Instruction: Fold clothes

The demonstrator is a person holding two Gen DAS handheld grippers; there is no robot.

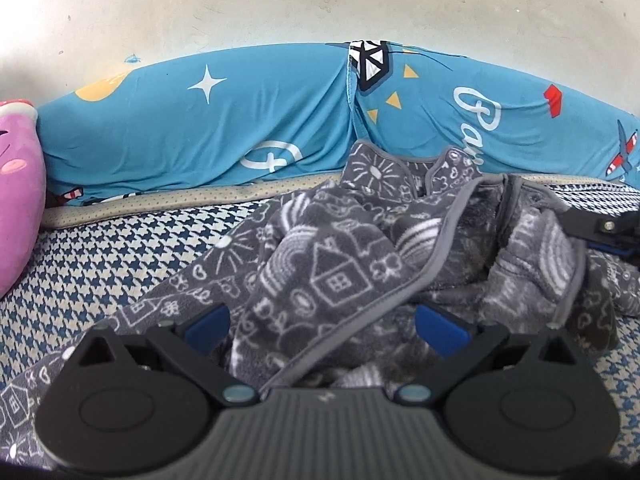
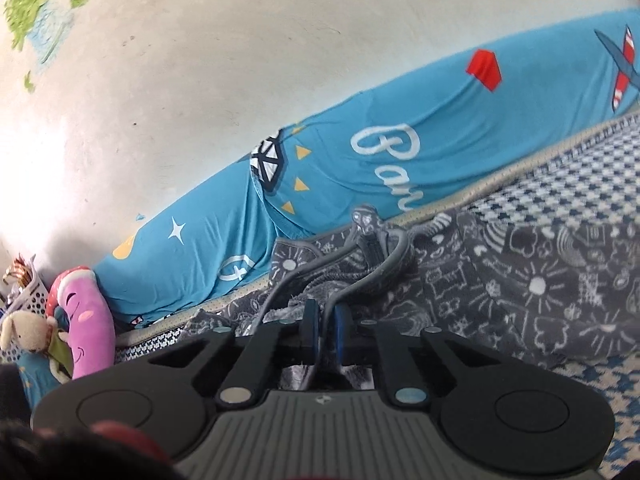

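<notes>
The grey doodle-print fleece is heaped mid-frame on the bed, right hand-held gripper clenched on its grey-trimmed edge, left hand-held gripper spread wide straddling the bunched cloth.

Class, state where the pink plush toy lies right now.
The pink plush toy lies at the left edge of both wrist views, on the houndstooth bedcover, beside the blue pillow.

grey doodle-print fleece garment, crumpled on houndstooth bedcover
</notes>
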